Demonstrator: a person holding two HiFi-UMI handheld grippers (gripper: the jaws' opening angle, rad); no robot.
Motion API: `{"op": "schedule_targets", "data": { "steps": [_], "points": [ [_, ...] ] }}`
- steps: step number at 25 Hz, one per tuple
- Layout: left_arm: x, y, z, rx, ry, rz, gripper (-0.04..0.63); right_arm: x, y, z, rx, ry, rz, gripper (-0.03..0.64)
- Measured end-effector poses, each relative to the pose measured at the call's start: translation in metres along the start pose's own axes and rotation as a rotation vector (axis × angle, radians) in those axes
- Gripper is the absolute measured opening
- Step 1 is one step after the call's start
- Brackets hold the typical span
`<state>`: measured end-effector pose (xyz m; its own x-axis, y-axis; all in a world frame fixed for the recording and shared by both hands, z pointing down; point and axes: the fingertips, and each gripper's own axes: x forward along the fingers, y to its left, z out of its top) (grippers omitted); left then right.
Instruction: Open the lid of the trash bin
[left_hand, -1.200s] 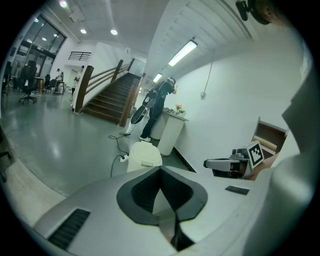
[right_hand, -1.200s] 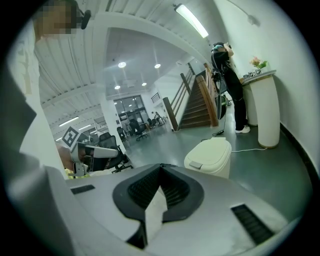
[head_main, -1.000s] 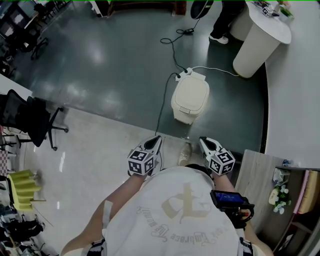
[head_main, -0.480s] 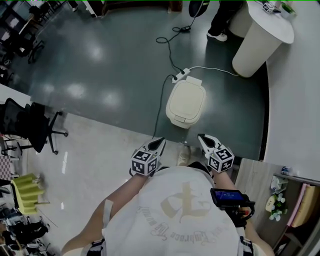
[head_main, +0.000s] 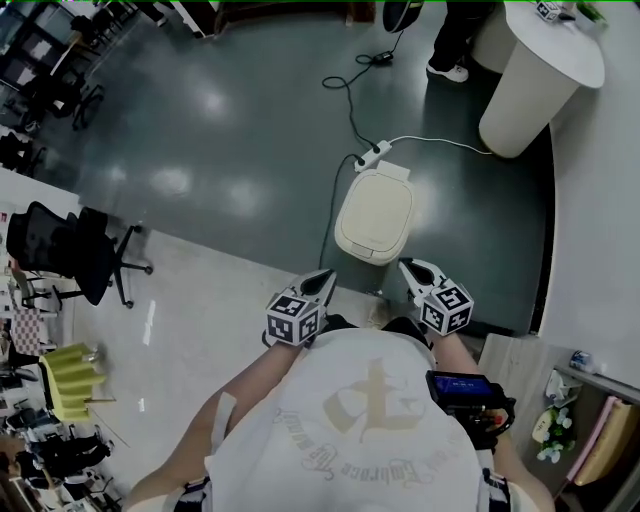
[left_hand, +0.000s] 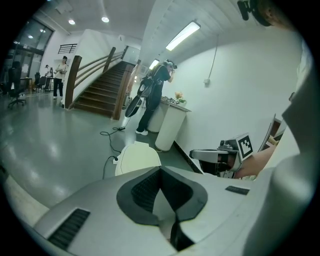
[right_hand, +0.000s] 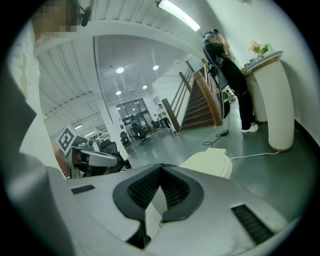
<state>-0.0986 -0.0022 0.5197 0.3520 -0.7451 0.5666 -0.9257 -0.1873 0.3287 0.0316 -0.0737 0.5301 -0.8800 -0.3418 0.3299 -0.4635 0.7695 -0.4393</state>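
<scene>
Trash bin, cream-coloured with its lid down, stands on the dark floor straight ahead of the person holding the tools. Far left of the bin is a black office chair, which only the head view shows whole. Nearer the person, short of the bin's left front corner, the left hand-held gripper points toward it, its jaws pressed together on nothing. The right hand-held gripper, short of the bin's right front corner, is likewise closed and empty. Neither touches the bin. Behind the bin lies a white power strip. The gripper views add a staircase beyond the bin and a person standing at a tall white round surface. The head view shows only that person's legs.
</scene>
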Motion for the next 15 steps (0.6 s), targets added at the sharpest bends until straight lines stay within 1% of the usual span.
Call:
{"op": "schedule_targets", "data": {
  "steps": [6,10,15],
  "points": [
    [0.016,-0.005,0.004,0.011,0.018,-0.001,0.015,0.007,-0.015,0.0,0.014,0.018,0.022,0.006],
    [0.022,0.001,0.006,0.006,0.022,0.011,0.015,0.016,-0.021,-0.006,0.018,0.042,0.033,0.006],
    [0.025,0.01,0.011,-0.007,0.022,0.014,0.015,0.03,-0.018,-0.001,0.011,0.056,0.056,0.006]
  ]
}}
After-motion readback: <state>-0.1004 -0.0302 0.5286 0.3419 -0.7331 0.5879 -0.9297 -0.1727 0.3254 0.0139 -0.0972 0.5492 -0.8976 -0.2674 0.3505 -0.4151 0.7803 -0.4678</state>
